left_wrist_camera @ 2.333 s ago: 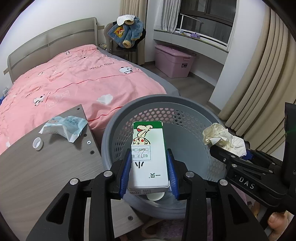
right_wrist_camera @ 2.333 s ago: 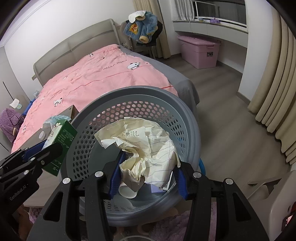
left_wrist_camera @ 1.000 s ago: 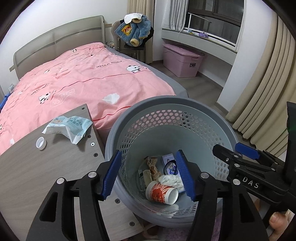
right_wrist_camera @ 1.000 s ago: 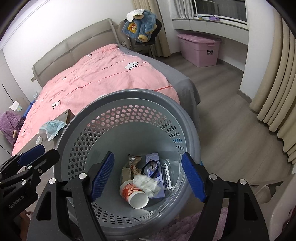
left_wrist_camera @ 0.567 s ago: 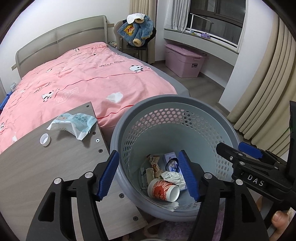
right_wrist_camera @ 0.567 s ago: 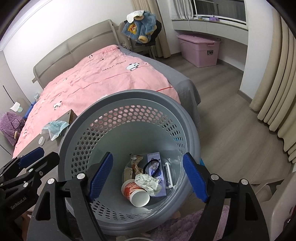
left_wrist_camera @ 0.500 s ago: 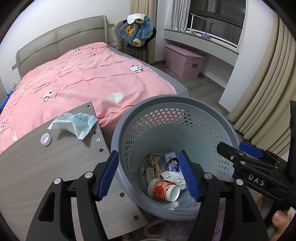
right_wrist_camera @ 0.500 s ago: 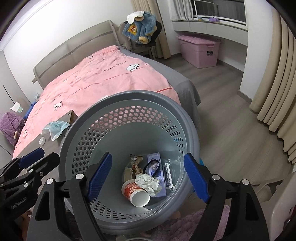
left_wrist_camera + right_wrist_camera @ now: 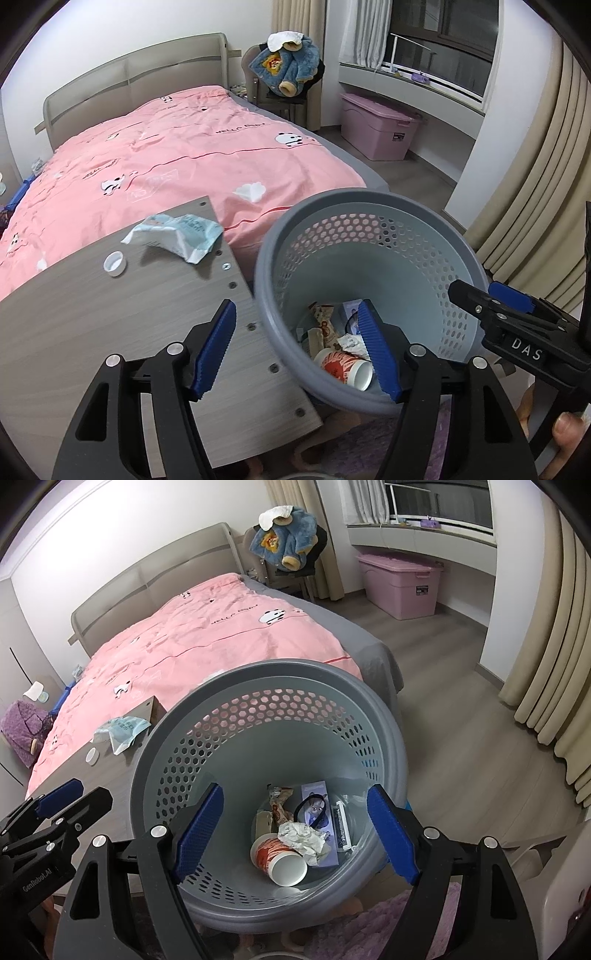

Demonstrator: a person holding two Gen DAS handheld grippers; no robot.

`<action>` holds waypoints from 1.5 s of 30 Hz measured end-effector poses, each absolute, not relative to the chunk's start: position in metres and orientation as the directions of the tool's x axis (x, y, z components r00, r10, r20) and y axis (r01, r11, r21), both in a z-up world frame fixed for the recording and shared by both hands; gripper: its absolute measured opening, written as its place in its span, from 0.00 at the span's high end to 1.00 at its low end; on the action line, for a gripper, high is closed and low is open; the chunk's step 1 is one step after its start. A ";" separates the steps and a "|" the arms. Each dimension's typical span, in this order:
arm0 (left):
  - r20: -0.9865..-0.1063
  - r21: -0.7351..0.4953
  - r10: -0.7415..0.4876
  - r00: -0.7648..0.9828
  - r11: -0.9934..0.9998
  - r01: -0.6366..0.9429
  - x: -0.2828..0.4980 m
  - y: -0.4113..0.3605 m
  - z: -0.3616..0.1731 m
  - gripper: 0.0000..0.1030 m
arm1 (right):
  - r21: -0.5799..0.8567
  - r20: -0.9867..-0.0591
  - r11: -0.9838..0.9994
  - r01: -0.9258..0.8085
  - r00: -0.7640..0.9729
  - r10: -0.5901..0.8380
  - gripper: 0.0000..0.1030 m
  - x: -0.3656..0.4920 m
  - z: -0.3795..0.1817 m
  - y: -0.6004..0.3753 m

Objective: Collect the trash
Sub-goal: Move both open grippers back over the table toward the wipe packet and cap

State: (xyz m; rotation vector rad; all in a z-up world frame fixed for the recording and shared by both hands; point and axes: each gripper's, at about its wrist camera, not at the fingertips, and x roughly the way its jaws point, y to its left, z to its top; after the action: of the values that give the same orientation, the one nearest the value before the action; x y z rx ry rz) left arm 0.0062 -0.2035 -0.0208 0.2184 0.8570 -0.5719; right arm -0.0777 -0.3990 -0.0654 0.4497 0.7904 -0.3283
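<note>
Grey basket (image 9: 384,731): holds a paper cup (image 9: 280,858) on its side, crumpled paper (image 9: 301,834), wrappers, a flat card.
Tabletop (image 9: 92,314): blue packet (image 9: 177,236) and white cap (image 9: 115,263) remain.
Left gripper (image 9: 299,350): jaws just widened, empty.
Right gripper (image 9: 295,834): jaws just widened, empty.
Unclear: basket's base, cut off.

Pink bed (image 9: 177,162), pink storage box (image 9: 376,129), beige curtains (image 9: 546,155).

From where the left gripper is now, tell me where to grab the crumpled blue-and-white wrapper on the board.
Take the blue-and-white wrapper at its raised, puffed middle, coming down from above with the left gripper, whose fingers are open and empty. It lies loosely crumpled on the grey board, so the thin flat corners would probably slip.
</note>
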 end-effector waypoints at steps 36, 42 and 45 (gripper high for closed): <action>-0.756 -0.071 -0.237 0.610 0.956 0.284 0.076 -0.051 -0.032 0.36 | 0.196 -0.744 0.960 0.199 0.669 0.013 0.24 0.033 -0.050 -0.277; -0.760 -0.088 -0.218 0.613 0.968 0.235 0.096 -0.036 -0.032 0.36 | 0.171 -0.751 0.976 0.131 0.659 0.043 0.23 0.071 -0.045 -0.261; -0.762 -0.088 -0.207 0.614 0.972 0.218 0.104 -0.030 -0.033 0.36 | 0.153 -0.758 0.983 0.096 0.650 0.055 0.20 0.090 -0.046 -0.254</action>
State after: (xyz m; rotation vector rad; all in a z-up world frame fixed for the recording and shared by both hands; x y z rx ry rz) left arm 0.1043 -0.0300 -0.0326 0.0132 0.8763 -0.2445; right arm 0.0901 -0.2544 -0.0461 0.1863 0.8642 -0.0237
